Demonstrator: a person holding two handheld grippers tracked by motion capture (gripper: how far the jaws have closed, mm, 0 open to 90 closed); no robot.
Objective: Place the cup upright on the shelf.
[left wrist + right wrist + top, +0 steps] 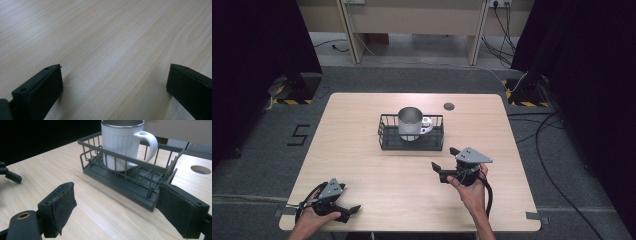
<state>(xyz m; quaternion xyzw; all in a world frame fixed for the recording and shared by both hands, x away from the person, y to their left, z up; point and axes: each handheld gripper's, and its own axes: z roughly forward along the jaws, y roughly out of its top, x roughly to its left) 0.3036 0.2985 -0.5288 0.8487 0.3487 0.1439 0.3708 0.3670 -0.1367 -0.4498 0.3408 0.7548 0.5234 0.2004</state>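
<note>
A white mug (410,122) with a metal rim stands upright inside a dark wire basket (412,142) at the middle of the wooden table. In the right gripper view the mug (120,142) has its handle turned to the right, and the basket (130,185) lies just ahead. My right gripper (443,157) hovers a short way in front of the basket's right end, apart from it. Its jaws (116,185) stand open with nothing between them. My left gripper (352,207) rests near the table's front left edge. It is open over bare wood (115,66).
A round cable hole (449,106) sits in the table behind the basket to the right. Table edges are close to both hands at the front. Dark curtains and floor cables surround the table, and a desk stands behind it.
</note>
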